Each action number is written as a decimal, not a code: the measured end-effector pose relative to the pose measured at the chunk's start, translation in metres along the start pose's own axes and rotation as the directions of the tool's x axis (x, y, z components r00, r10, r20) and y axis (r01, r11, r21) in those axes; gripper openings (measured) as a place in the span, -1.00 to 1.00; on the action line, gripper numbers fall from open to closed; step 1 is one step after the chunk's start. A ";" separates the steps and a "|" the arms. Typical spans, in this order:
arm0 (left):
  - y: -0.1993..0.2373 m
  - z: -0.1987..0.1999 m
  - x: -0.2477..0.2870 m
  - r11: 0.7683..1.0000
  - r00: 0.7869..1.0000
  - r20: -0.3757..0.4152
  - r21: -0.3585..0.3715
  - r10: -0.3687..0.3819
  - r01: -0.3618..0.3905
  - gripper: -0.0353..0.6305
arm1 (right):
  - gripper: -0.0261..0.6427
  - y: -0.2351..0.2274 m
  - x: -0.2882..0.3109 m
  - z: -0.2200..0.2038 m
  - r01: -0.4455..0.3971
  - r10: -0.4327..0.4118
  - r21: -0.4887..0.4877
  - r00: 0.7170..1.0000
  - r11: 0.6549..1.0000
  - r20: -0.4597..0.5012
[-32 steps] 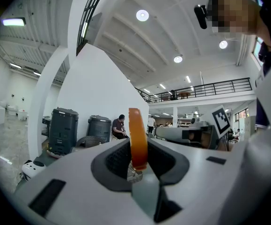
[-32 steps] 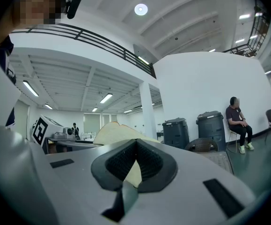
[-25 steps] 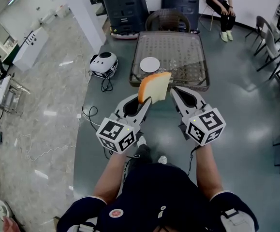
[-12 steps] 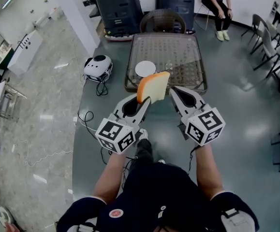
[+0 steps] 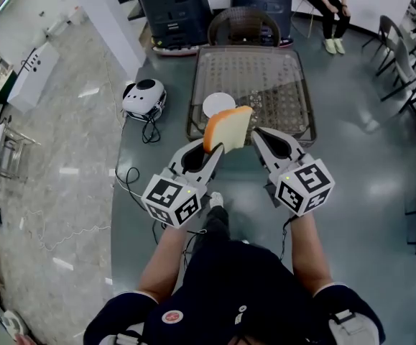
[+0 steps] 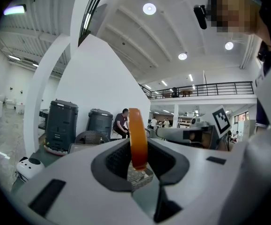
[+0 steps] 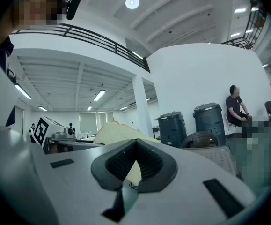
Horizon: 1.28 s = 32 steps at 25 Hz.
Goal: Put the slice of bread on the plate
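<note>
A slice of bread [image 5: 229, 128] with an orange-brown crust stands upright in the air, pinched at its lower left corner by my left gripper [image 5: 218, 149]. Edge-on in the left gripper view, the bread [image 6: 137, 137] sits between the pads of the left gripper [image 6: 138, 162], which is shut on it. My right gripper [image 5: 258, 138] hovers just right of the slice, jaws together and holding nothing. From the right gripper [image 7: 136, 143] the bread [image 7: 113, 132] shows behind and to the left. A small white plate [image 5: 219, 106] lies on the near left part of the table [image 5: 279, 70] ahead.
A wicker chair [image 5: 243, 26] and two dark bins [image 5: 172, 6] stand beyond the table. A person [image 5: 326, 2] sits at the back right. A white round device [image 5: 144, 95] with cables lies on the floor at left. Chairs [image 5: 401, 45] line the right side.
Both grippers and the bread have moved forward toward the table; the table and plate now sit closer beneath the slice. The grip on the bread is unchanged.
</note>
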<state>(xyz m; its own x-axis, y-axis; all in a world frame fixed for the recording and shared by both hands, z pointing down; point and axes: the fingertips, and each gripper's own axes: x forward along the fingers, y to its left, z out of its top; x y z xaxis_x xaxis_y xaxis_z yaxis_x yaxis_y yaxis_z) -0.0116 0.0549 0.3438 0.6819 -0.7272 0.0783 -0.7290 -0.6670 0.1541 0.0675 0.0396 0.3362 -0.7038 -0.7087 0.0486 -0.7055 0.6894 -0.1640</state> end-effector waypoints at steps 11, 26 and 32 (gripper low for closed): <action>0.086 -0.002 0.046 0.998 0.998 -0.035 -0.037 -0.042 0.041 -0.60 | -0.90 -0.044 0.085 -0.006 0.037 -0.036 0.038 0.999 0.999 -0.036; 0.185 0.009 0.093 0.985 0.987 -0.059 -0.097 -0.148 0.142 -0.60 | -0.90 -0.088 0.180 -0.006 0.149 -0.143 0.034 0.980 0.988 -0.136; 0.206 -0.004 0.102 0.977 0.981 -0.074 -0.126 -0.179 0.169 -0.60 | -0.90 -0.097 0.196 -0.023 0.184 -0.173 0.043 0.966 0.982 -0.190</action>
<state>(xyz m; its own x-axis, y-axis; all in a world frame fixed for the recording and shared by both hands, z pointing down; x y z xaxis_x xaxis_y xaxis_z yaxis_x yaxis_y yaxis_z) -0.0915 -0.1564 0.3872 0.8041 -0.5819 0.1220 -0.5897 -0.7544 0.2883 -0.0038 -0.1626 0.3846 -0.5742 -0.7754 0.2628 -0.8187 0.5405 -0.1941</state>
